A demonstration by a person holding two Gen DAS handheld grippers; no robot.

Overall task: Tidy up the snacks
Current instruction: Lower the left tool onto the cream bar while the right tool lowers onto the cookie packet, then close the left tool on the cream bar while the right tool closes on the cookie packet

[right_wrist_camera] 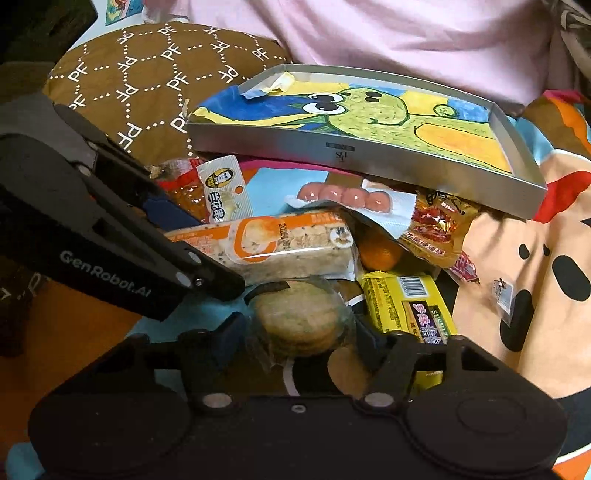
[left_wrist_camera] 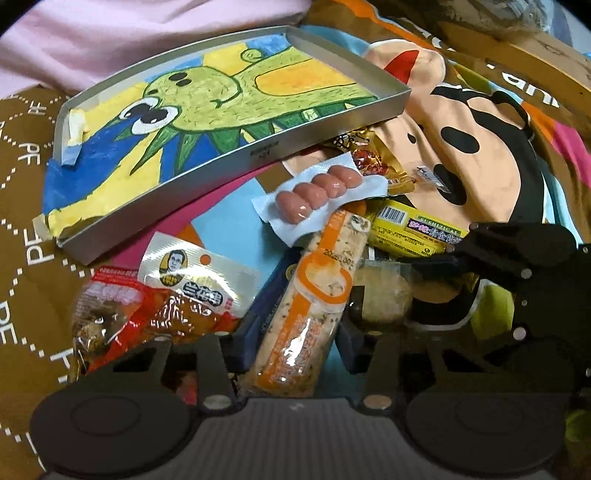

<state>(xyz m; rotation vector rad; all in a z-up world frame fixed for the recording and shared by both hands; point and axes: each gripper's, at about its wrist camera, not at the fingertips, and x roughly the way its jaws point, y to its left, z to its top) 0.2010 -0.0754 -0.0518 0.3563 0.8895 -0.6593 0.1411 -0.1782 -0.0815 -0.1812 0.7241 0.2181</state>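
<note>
A heap of snack packs lies on a cartoon-print blanket, in front of a shallow metal tray lined with a dinosaur drawing. My left gripper is shut on a long orange-and-white biscuit pack, which runs lengthwise between its blue fingers. In the right wrist view that gripper comes in from the left. My right gripper is shut on a clear pack of round crackers just below the biscuit pack. The tray holds no snacks.
Around the two held packs lie a sausage pack, a yellow bar, a red-gold packet, a silver packet with a face, a red packet and an orange fruit. A brown cushion and pink cloth lie behind the tray.
</note>
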